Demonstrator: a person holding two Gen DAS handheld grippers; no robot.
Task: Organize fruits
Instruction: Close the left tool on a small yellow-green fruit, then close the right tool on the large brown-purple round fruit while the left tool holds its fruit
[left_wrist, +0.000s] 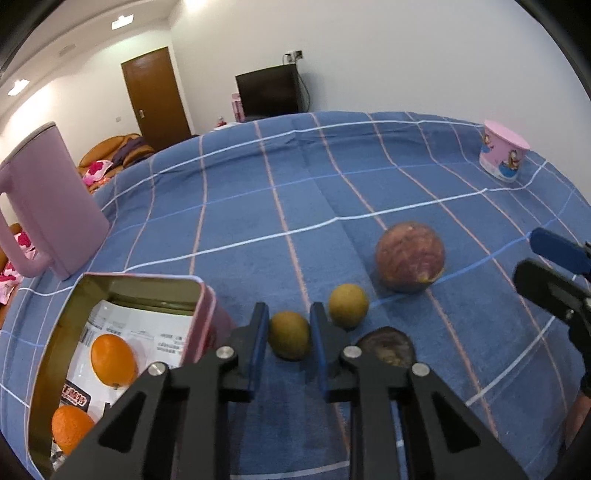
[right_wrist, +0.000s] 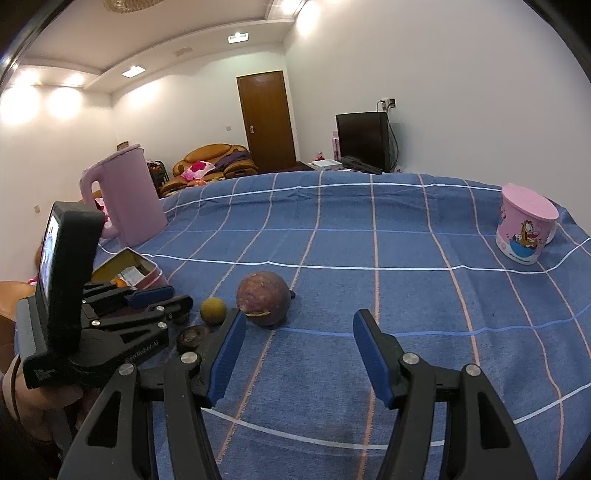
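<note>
A pink tin box at the lower left holds two oranges on printed paper. My left gripper stands around a small green-brown fruit, its blue pads on either side of it; I cannot tell if they press it. A second small yellow-green fruit lies just right, a dark wrinkled fruit near the right finger, and a large reddish-purple fruit farther right. My right gripper is open and empty, hovering right of the large fruit.
A pink kettle stands at the far left of the blue checked cloth. A pink cartoon cup stands at the far right. The table edge runs behind them, with a sofa, a door and a TV beyond.
</note>
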